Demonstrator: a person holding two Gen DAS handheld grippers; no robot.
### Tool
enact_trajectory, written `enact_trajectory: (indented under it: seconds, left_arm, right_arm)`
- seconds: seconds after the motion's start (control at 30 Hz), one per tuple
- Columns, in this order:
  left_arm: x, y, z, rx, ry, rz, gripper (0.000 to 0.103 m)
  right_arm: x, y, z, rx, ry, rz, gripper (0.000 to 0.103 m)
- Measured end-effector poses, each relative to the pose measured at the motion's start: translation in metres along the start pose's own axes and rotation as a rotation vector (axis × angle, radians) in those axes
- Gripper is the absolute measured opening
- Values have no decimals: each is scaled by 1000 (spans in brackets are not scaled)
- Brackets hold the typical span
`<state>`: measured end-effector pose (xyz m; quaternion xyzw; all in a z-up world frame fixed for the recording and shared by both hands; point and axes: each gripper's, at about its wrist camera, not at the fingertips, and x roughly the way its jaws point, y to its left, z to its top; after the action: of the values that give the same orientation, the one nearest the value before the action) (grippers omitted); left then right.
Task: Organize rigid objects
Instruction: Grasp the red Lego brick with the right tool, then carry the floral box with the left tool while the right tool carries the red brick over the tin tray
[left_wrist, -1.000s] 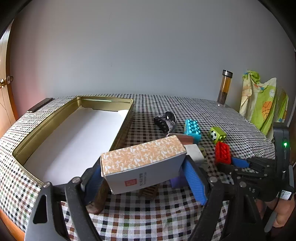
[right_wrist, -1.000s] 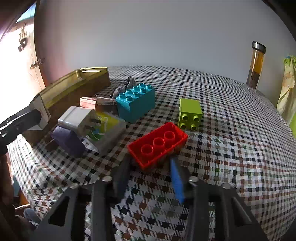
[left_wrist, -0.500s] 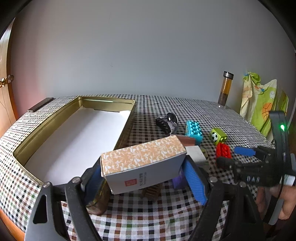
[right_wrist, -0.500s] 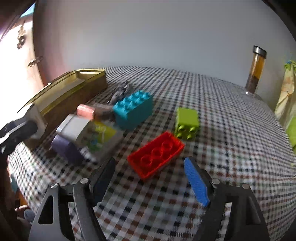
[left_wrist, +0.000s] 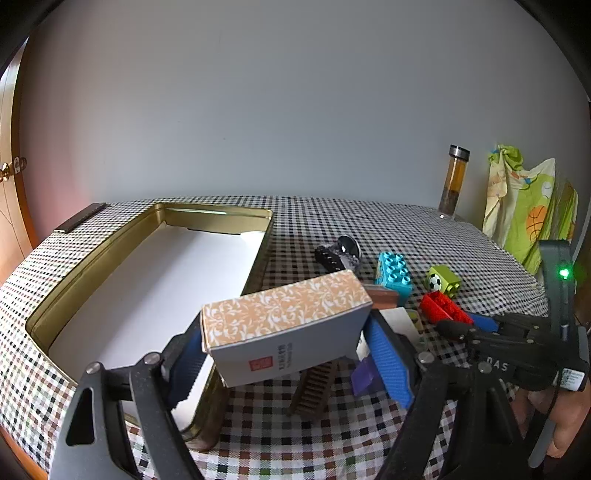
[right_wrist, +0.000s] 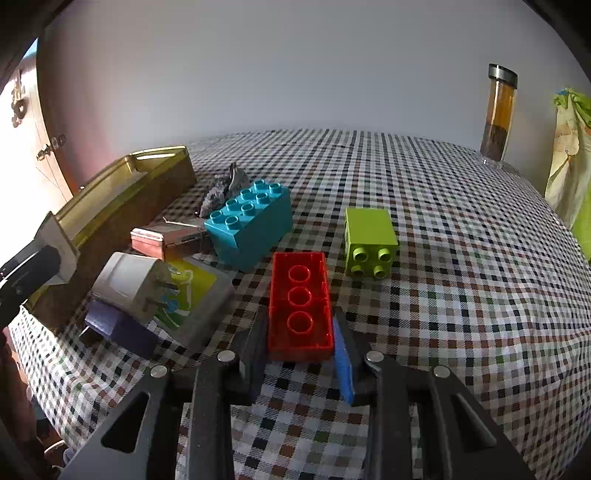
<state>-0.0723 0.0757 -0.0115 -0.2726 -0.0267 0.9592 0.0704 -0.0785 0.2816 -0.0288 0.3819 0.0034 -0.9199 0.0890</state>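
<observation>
My left gripper (left_wrist: 284, 354) is shut on an orange-patterned cardboard box (left_wrist: 284, 321), held above the near right corner of the gold tin tray (left_wrist: 92, 254). My right gripper (right_wrist: 301, 343) is shut on a red brick (right_wrist: 299, 299) that lies stud-holes up on the checked cloth; the red brick also shows in the left wrist view (left_wrist: 439, 308). A teal brick (right_wrist: 251, 221) and a lime green brick (right_wrist: 369, 240) lie just beyond it.
Left of the red brick lie a white plug adapter (right_wrist: 129, 284), a yellow-green card pack (right_wrist: 192, 299), a purple block (right_wrist: 118, 328) and a small brown tin (right_wrist: 166, 240). A black clip (left_wrist: 336, 254) lies by the tray. A glass bottle (right_wrist: 498, 118) stands at the back right.
My right gripper went from open around the red brick to shut on it, and the brick has turned lengthwise between the fingers. My left gripper still holds the box in the same place.
</observation>
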Motion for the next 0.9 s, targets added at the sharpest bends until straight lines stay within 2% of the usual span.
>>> enact_trajectory:
  seconds: [0.53,0.9]
  left_arm:
    - [-5,8,4,-3,-12,4,82]
    - [-15,28,6,-15,-35,24,82]
  right_arm:
    - [-27,12,3,-31,-147,17,34]
    - [-46,35,14,-97,-241,96,34]
